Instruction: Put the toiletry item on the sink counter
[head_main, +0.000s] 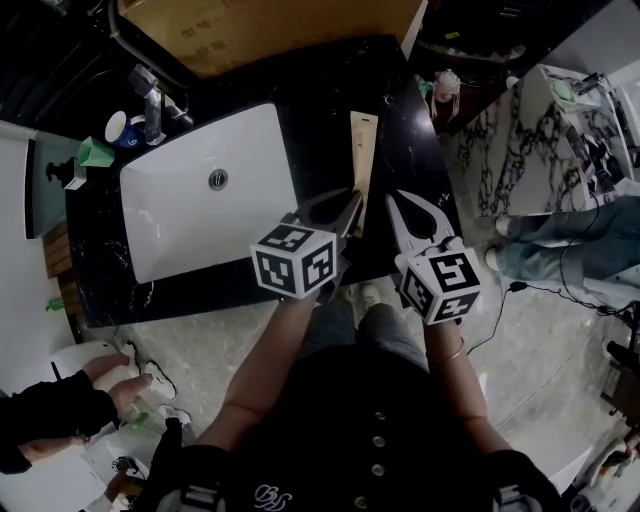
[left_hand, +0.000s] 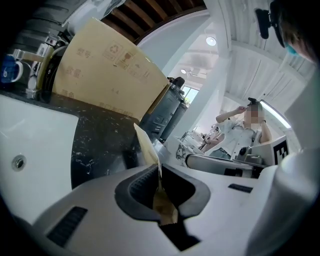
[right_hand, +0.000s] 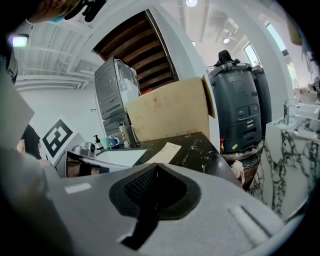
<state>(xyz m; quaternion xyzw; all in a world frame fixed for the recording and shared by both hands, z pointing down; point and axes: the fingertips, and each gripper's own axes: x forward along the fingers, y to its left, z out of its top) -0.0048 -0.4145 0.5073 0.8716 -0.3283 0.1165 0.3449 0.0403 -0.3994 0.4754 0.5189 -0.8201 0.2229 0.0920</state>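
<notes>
A flat tan sachet (head_main: 363, 150) hangs over the right end of the black marble sink counter (head_main: 320, 90), beside the white basin (head_main: 190, 215). My left gripper (head_main: 352, 202) is shut on the sachet's near end. In the left gripper view the sachet (left_hand: 148, 148) stands edge-on, pinched between the ribbed pads of that left gripper (left_hand: 159, 175). My right gripper (head_main: 395, 205) hovers just right of it over the counter's edge. Its jaws are shut with nothing between them, as the right gripper (right_hand: 155, 167) view shows, with the sachet (right_hand: 164, 152) ahead of it.
A tap (head_main: 152, 105), a blue mug (head_main: 122, 130), a green cup (head_main: 95, 152) and a soap dispenser (head_main: 68, 172) crowd the basin's far left corner. A cardboard box (head_main: 270, 30) leans behind the counter. Another person's hand (head_main: 110, 390) shows at lower left, legs (head_main: 560, 245) at right.
</notes>
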